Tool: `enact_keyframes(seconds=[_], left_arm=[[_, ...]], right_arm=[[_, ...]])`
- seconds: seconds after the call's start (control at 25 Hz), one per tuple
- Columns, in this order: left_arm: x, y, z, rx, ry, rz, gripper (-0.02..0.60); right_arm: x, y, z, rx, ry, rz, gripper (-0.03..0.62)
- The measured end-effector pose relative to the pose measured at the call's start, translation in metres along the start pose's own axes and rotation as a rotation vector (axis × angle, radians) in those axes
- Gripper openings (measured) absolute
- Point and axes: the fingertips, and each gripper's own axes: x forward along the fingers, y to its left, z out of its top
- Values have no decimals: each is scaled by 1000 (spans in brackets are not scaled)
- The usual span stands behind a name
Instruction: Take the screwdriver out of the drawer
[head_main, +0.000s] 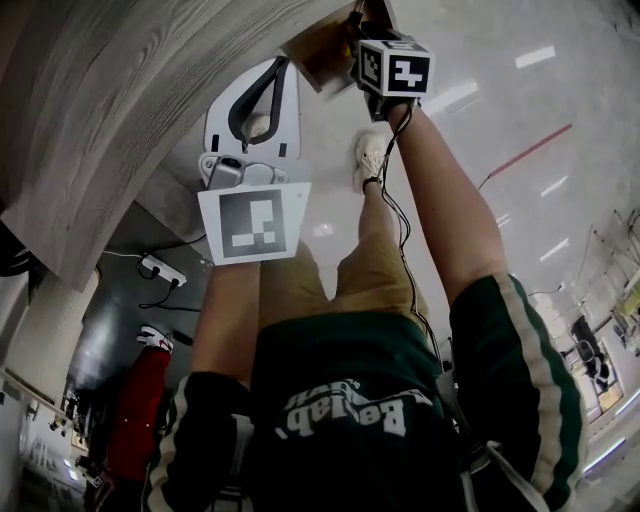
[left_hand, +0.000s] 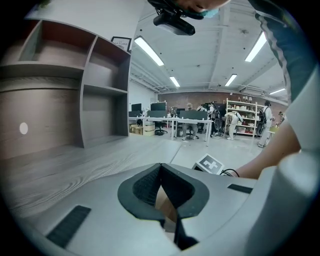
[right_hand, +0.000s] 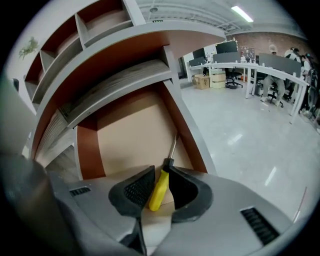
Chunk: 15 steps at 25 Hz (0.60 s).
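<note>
Dark green shirt (head_main: 340, 400), white lettering, striped sleeves: worn by the person, nearest the head camera and well short of the drawer (right_hand: 90, 150).

Right tool (right_hand: 160, 170): reaches into the drawer from its open front. Jaws are closed in on the yellow handle of the screwdriver (right_hand: 157, 192), one dark pad against each side. Its marker cube (head_main: 395, 68) sits behind it, just outside the drawer.

Screwdriver: inside the drawer, over the pale tan floor and near the right-hand wall. Handle lies toward the drawer's front, metal shaft points toward its back. Whether the handle rests on the drawer floor or is lifted clear of it cannot be told.

Drawer: pulled open from a grey wood-grain cabinet (head_main: 120, 90); walls red-brown.

Left tool (left_hand: 160, 166): outside the drawer, beside it on the person's left. Jaws are fully together at the tips, gripping nothing. Its marker cube (head_main: 253, 222) is farther from the drawer than the jaws.

White shoe (head_main: 368, 160): on the glossy pale floor (head_main: 480, 100), below the drawer's open front.

Power strip (head_main: 160, 268): on the floor, well apart from the drawer, on the left tool's side.

Office desks (left_hand: 180, 122): far across the floor from the drawer, with people standing near them.
</note>
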Motion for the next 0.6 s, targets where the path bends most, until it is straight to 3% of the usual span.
enact_keyframes(seconds=[0.24,0.6], left_arm=[[0,1,-2,-4,1,2,17],[1,10,-7,5,10,3,17]], right_arm=[[4,-12,2,24,62,-45,97],[15,-5,8,0,112,-45,104]])
